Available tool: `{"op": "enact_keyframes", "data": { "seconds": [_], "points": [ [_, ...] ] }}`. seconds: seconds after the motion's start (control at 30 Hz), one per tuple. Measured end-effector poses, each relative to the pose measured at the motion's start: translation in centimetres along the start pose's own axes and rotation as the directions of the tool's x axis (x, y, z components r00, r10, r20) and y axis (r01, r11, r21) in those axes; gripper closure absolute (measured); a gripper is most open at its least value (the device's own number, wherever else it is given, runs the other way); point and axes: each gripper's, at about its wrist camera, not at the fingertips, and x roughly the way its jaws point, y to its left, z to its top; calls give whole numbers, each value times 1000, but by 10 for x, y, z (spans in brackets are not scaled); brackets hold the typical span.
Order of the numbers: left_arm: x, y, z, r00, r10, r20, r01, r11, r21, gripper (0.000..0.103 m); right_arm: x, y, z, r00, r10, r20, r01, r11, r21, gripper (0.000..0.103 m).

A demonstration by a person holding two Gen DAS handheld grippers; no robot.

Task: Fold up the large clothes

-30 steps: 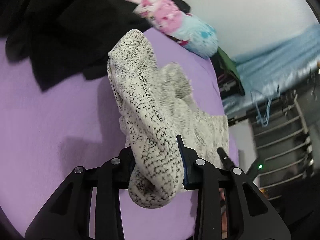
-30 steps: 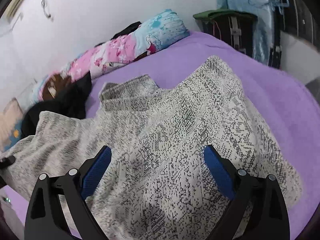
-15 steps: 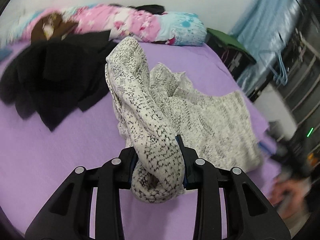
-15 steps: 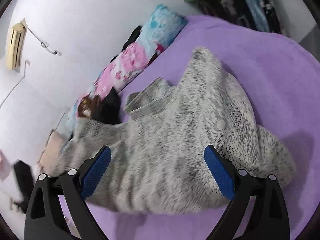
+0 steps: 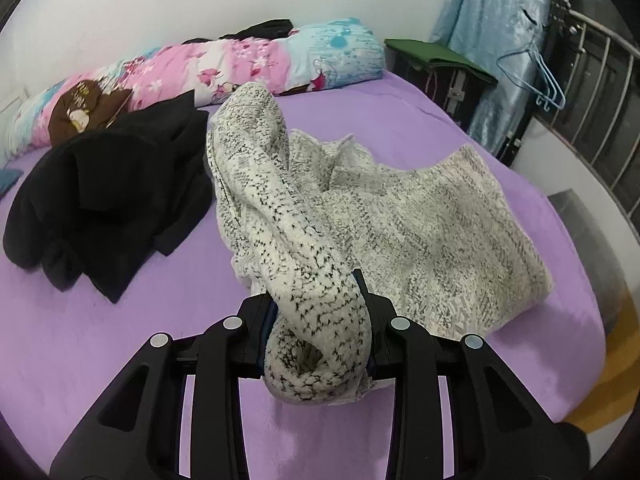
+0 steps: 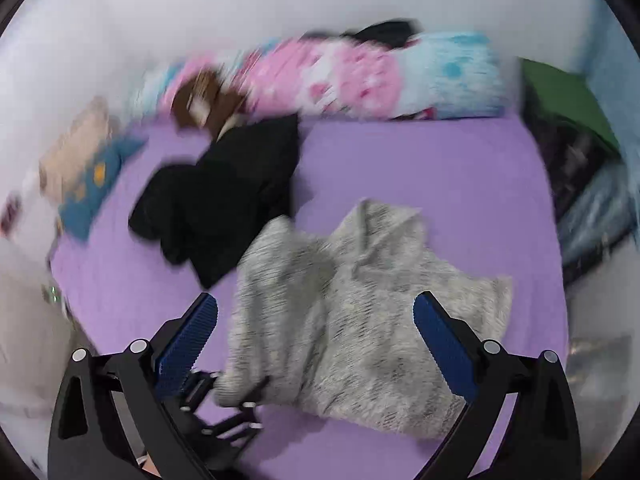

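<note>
A grey-and-white speckled knit sweater (image 5: 420,220) lies spread on the purple bed (image 5: 100,340); it also shows in the right wrist view (image 6: 360,300). My left gripper (image 5: 318,320) is shut on a bunched sleeve or edge of the sweater and holds it lifted, stretched toward me. My right gripper (image 6: 316,328) is open and empty, high above the sweater, apart from it. The left gripper (image 6: 224,396) also shows in the blurred right wrist view at the sweater's near left corner.
A black garment (image 5: 108,196) lies crumpled left of the sweater, also in the right wrist view (image 6: 224,204). A pink-and-blue floral pillow (image 5: 248,64) lies along the wall. A dark rack with green cloth (image 5: 436,60) and a blue hanger (image 5: 540,76) stand right of the bed.
My right gripper has risen and pulled back from the sweater, still open. My left gripper has kept its hold and swung so the sweater lies ahead and right.
</note>
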Motion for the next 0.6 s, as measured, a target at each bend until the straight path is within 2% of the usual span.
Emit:
{"op": "enact_keyframes", "data": {
  "seconds": [0.07, 0.1, 0.2, 0.37, 0.5, 0.6],
  "points": [
    [2, -6, -1, 1000, 11, 1, -11, 1000, 26, 72, 31, 25, 15, 993, -50, -109, 45, 998, -47, 7],
    [2, -9, -2, 1000, 15, 2, -15, 999, 38, 72, 61, 36, 25, 973, -79, -215, 70, 996, -50, 7],
    [4, -20, -4, 999, 33, 5, -33, 996, 84, 72, 109, 54, 42, 928, -123, -352, 113, 992, -50, 7],
    [9, -37, -5, 998, 59, 7, -60, 987, 150, 72, 167, 78, 53, 869, -190, -457, 182, 981, -62, 7],
    [11, -39, -5, 998, 66, 6, -67, 983, 173, 72, 209, 84, 43, 806, -237, -542, 241, 968, -65, 7],
    [12, -35, -4, 998, 56, 2, -55, 984, 168, 72, 224, 93, 39, 787, -266, -557, 249, 962, -109, 7]
  ]
}}
